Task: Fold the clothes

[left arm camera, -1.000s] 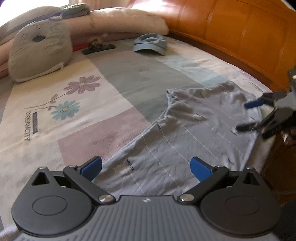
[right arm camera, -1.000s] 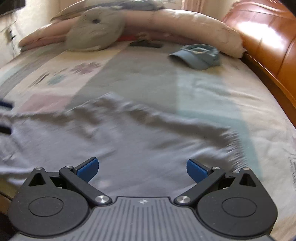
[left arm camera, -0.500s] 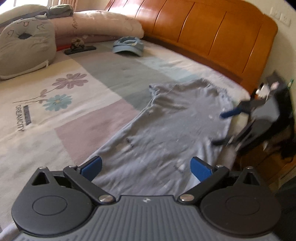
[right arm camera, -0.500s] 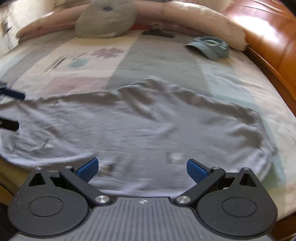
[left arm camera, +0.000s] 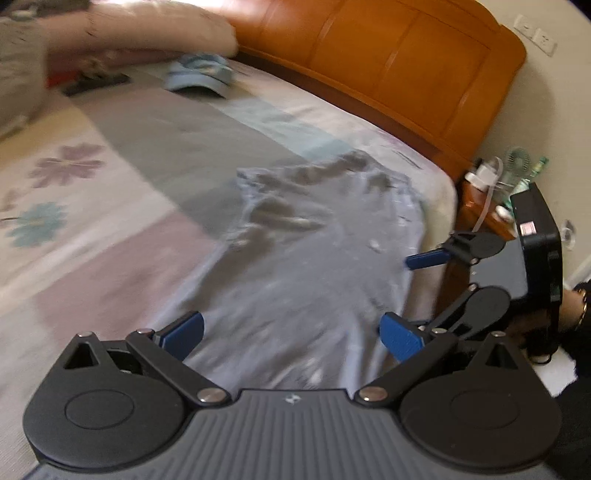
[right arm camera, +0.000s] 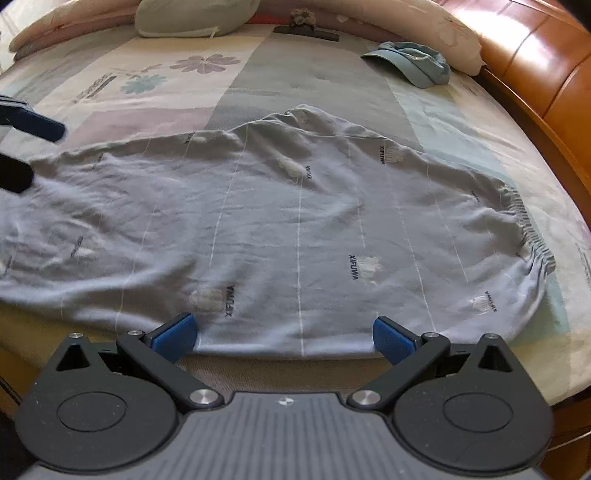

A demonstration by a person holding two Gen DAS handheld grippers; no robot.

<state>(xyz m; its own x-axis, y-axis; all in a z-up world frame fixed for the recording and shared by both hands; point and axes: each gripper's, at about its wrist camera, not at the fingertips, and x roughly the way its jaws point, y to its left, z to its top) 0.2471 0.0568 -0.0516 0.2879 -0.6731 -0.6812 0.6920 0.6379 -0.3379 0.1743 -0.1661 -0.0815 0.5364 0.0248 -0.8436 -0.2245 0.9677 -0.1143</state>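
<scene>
A pale grey-blue cotton garment with thin white vertical lines and small dark lettering (right arm camera: 295,221) lay spread flat across the near part of a patchwork-printed bedspread in cream, grey and mauve with flower motifs (right arm camera: 166,74), its elastic ribbed waistband (right arm camera: 528,229) gathered at the right end in the right wrist view, and its near hem lying along the edge of the bed. The right gripper (right arm camera: 284,332), black with blue finger pads, hung just over that near hem with its jaws spread wide and nothing between them. The left gripper (left arm camera: 291,332) likewise stood wide apart and empty above the other end of the cloth, which looked blurred in the left wrist view. In that view the right gripper (left arm camera: 417,288) appeared at the far right beside the bed's edge, held in a person's hand (left arm camera: 569,310). Further up the bed rested a light blue fabric cap (right arm camera: 410,62), a flat dark bar-shaped object (right arm camera: 306,31) and a grey-green cushion (right arm camera: 192,14) against long pinkish pillows (right arm camera: 424,22). A glossy orange-brown wooden headboard (left arm camera: 388,62) curved along the bed's side.
</scene>
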